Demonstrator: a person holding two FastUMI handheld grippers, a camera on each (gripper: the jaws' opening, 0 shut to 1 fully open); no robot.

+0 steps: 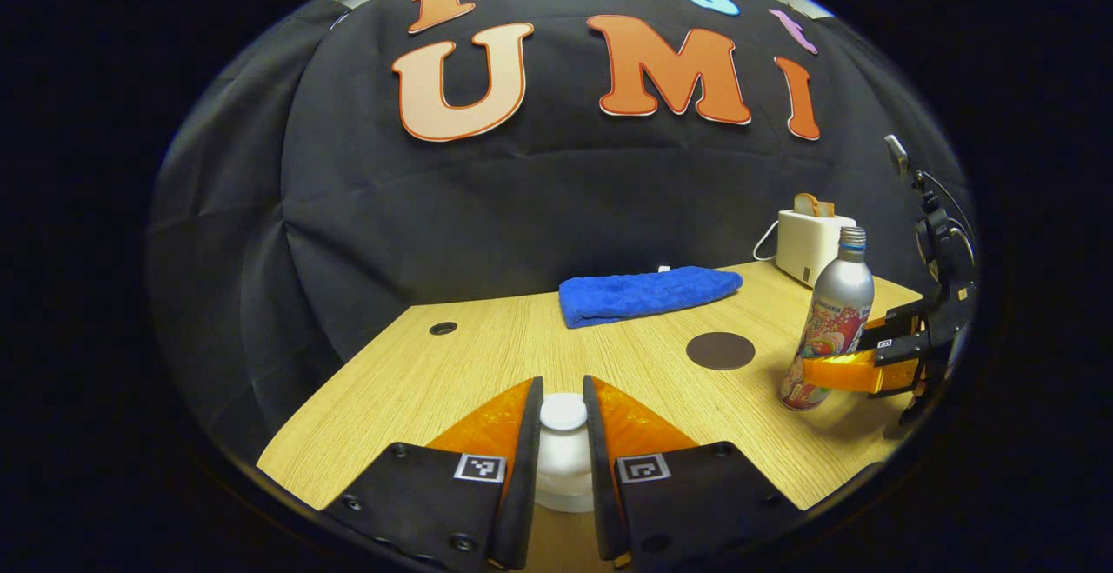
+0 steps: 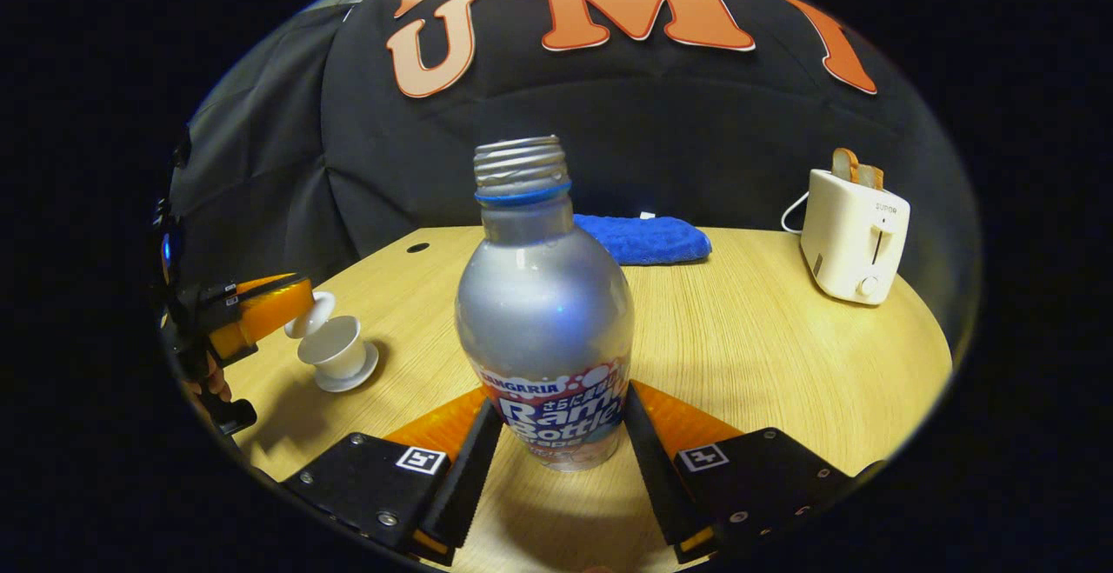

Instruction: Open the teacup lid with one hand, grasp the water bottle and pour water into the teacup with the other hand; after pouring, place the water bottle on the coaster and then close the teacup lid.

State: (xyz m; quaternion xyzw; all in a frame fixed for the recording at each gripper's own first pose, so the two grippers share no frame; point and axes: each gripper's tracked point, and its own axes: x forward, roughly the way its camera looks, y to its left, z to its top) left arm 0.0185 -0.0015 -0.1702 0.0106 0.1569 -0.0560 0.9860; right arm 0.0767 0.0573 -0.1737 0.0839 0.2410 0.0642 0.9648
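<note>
Left gripper view: wooden surface point(image 1: 487, 356); blue towel point(image 1: 648, 293) folded at far centre, white toaster point(image 1: 809, 245) far right. Dark round coaster point(image 1: 720, 350) bare, near the towel, left of the water bottle point(image 1: 830, 325). Bottle upright, uncapped, clamped low by right gripper point(image 1: 848, 370). Left gripper point(image 1: 563, 434) closed on white teacup lid point(image 1: 563, 451).

Right gripper view: right gripper point(image 2: 561, 438) pressed on both sides of bottle point(image 2: 543, 312) base, bottle standing on surface point(image 2: 783, 338). At left, white teacup point(image 2: 332, 343) on saucer point(image 2: 369, 369); lid point(image 2: 309, 314) tilted, lifted off the rim, held in left gripper point(image 2: 296, 308).
</note>
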